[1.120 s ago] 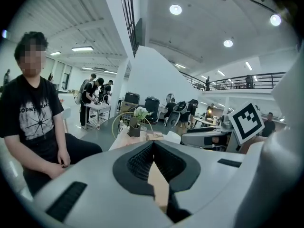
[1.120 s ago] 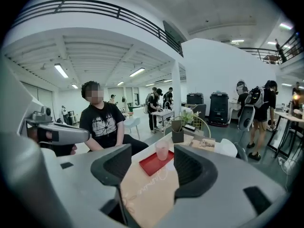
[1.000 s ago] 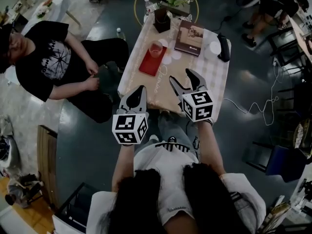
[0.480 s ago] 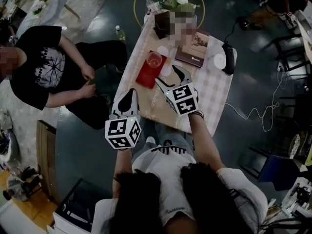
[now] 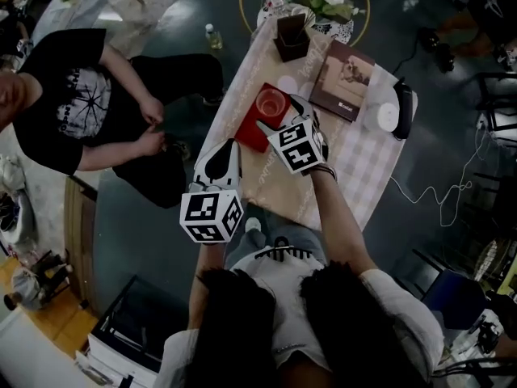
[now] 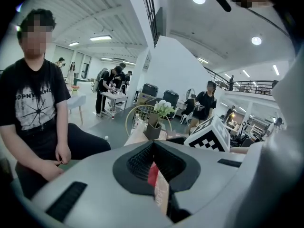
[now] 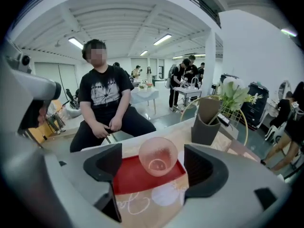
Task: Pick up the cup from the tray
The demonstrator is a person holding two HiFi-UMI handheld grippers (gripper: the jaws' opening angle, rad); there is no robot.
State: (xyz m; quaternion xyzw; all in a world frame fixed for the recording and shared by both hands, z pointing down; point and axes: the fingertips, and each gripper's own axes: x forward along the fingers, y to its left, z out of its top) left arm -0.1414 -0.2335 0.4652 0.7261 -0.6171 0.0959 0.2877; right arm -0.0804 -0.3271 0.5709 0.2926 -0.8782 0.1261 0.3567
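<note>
A translucent pink cup (image 5: 272,103) stands upright on a red tray (image 5: 252,129) at the left side of a small cloth-covered table (image 5: 323,176). My right gripper (image 5: 281,118) reaches over the tray's near end. In the right gripper view its jaws are opening wide, and the cup (image 7: 158,156) stands just beyond the fingertips, centred in the gap of the gripper (image 7: 156,169), untouched. My left gripper (image 5: 223,153) hangs at the table's near left edge. Its pads (image 6: 137,160) sit together with only a thin slit and nothing held.
A dark vase with flowers (image 5: 292,37), a book (image 5: 347,79) and a white disc beside a dark device (image 5: 386,116) stand on the far half of the table. A seated person in a black T-shirt (image 5: 73,103) is left of the table. A bottle (image 5: 212,35) stands on the floor.
My right gripper has moved forward over the table to the tray and the cup, its jaws spreading. The left gripper has stayed near the table's front edge.
</note>
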